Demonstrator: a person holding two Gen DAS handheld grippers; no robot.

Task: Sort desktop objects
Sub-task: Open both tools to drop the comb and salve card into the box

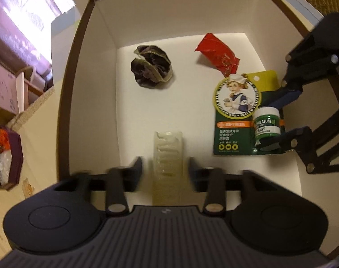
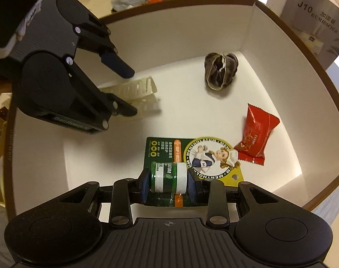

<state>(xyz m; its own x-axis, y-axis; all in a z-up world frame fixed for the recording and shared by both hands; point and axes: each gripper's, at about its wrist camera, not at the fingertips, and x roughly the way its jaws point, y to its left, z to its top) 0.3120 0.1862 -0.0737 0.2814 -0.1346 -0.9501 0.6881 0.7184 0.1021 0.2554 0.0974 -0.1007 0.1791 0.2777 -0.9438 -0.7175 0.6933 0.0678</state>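
Observation:
A brown-rimmed box (image 1: 66,89) with white walls (image 2: 191,33) holds everything. My left gripper (image 1: 165,170) stands open on either side of a translucent ribbed plastic piece (image 1: 168,154) that lies on the box floor, with a gap at each pad. The right wrist view shows the same left gripper (image 2: 131,91) over that piece (image 2: 135,93). My right gripper (image 2: 168,186) is shut on a green salve jar (image 2: 169,177), one pad at each end. The jar is fixed to a green and yellow card (image 2: 205,154) that lies flat. The left wrist view shows the right gripper (image 1: 271,126) and jar (image 1: 266,122) at the right.
A dark fabric scrunchie (image 1: 150,67) (image 2: 220,70) and a red candy wrapper (image 1: 216,54) (image 2: 256,134) lie on the box floor. Outside the box stand a humidifier carton (image 2: 314,22) and a purple box (image 1: 13,156) among clutter.

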